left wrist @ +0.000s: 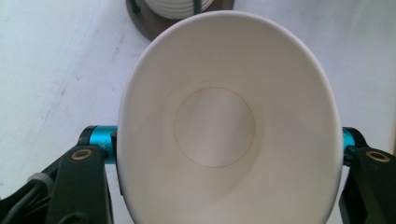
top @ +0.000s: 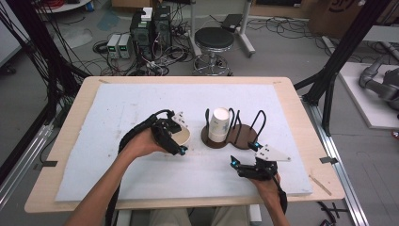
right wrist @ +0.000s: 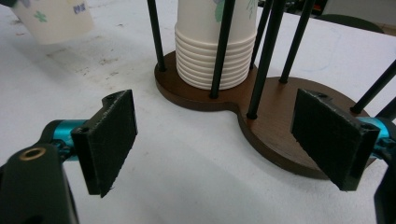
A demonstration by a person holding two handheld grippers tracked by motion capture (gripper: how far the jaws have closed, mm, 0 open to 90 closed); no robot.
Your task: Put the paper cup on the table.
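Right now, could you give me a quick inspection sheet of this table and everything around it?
Surface: white sheet on a wooden table, with faint smudges.
Job's things: one paper cup squeezed oval in the left gripper; a stack of cups upside down in a dark wooden rack with black rods.
Clutter: nothing seen on the sheet.
Grippers: left one clamps the cup beside the rack; right gripper open, empty, near the rack's base.
Cables: one trails along the left forearm; tangled wires on the floor beyond the table.
Surroundings: stool, electronic boxes, black frame posts.
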